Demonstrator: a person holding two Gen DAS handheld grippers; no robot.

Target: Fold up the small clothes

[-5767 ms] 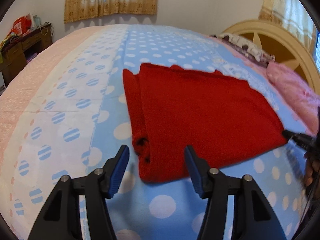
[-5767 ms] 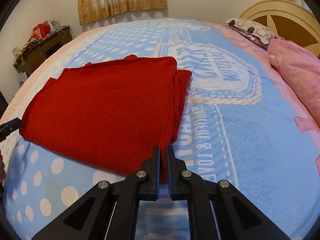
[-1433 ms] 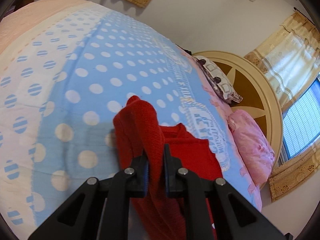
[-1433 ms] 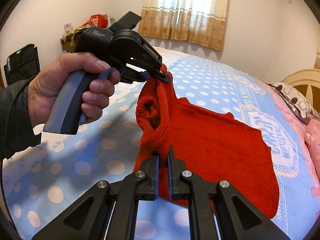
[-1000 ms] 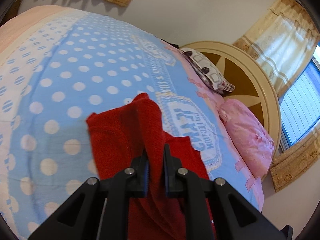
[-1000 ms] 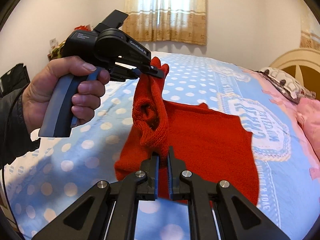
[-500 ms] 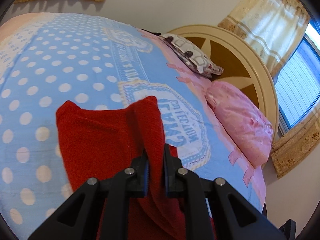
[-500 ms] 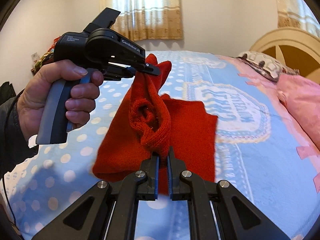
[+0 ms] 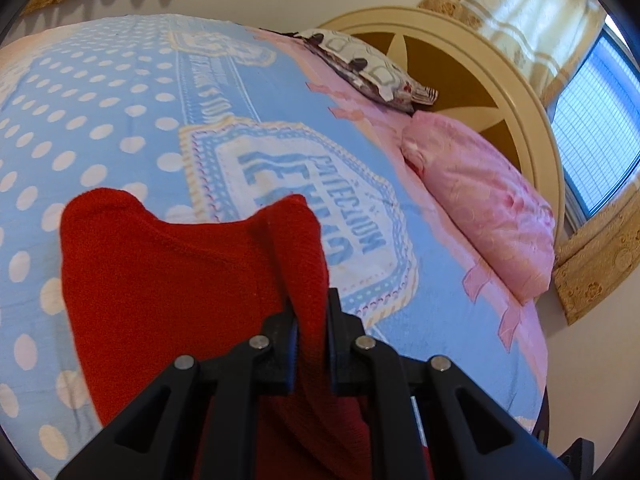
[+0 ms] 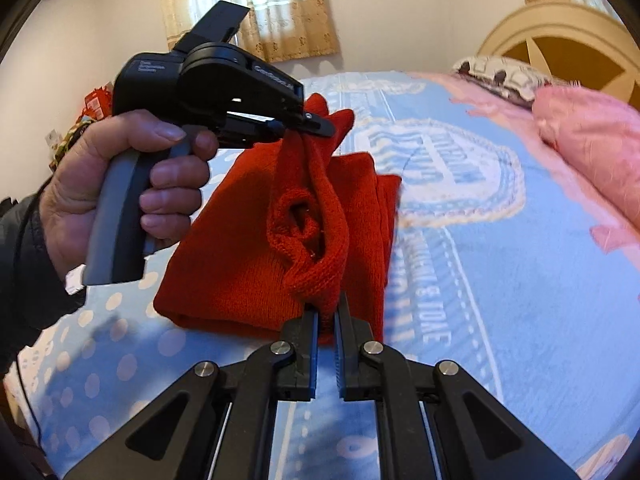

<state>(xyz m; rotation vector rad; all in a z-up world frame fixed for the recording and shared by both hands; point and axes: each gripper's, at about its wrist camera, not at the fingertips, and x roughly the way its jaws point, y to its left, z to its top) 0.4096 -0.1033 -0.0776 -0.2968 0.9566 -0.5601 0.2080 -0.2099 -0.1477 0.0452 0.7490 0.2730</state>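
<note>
A person is standing at the bed (image 9: pixel 100 92) with a gripper in each hand, and both are pinching the same red sweater (image 10: pixel 240 264). The left gripper (image 9: pixel 312 320) is clamping its jaws on a bunched fold of the red knit, which is rising in a peak just past its tips. Seen from the right wrist, that same gripper is being held up by a hand (image 10: pixel 120 184) wrapped round a grey handle, a dark sleeve (image 10: pixel 24 272) showing at the wrist, and its thin black tips are biting the sweater's top edge.

The right gripper (image 10: pixel 327 312) is squeezing its jaws nearly together on a lower edge of the sweater, where a rolled cuff or opening is sagging just above the tips. Between the two grips the fabric is hanging in a loose drape, while the rest of it is lying partly folded on the blue spotted bedspread beside a large printed label. A pink pillow (image 9: pixel 488 208) and a patterned pillow (image 9: pixel 368 68) are lying against the rounded cream headboard (image 9: pixel 480 60), well apart from the sweater.
</note>
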